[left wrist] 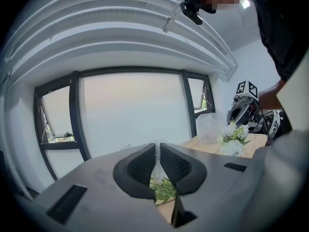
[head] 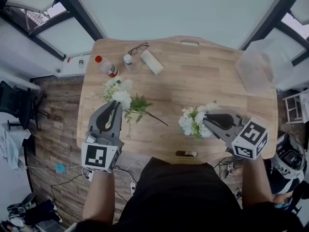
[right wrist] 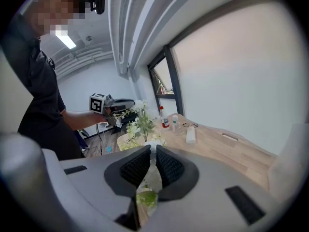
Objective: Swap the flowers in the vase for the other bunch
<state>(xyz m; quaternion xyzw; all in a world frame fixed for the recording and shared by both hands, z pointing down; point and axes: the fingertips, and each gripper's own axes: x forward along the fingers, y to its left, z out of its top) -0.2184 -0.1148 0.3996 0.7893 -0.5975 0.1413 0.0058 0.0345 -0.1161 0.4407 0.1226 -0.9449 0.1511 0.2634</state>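
Two bunches of white flowers with green leaves are over the wooden table. The left bunch trails a thin stem toward the table's middle. My left gripper meets its blooms, and in the left gripper view the jaws are nearly together with pale petals in the slit and leaves below. The right bunch stands upright near the front edge, and my right gripper reaches into it from the right. In the right gripper view the jaws are closed on its greenery. No vase shows plainly.
At the table's far side lie a red-capped bottle, a small clear bottle, glasses and a white roll. A clear plastic box stands at the back right. Wooden floor with cables lies to the left.
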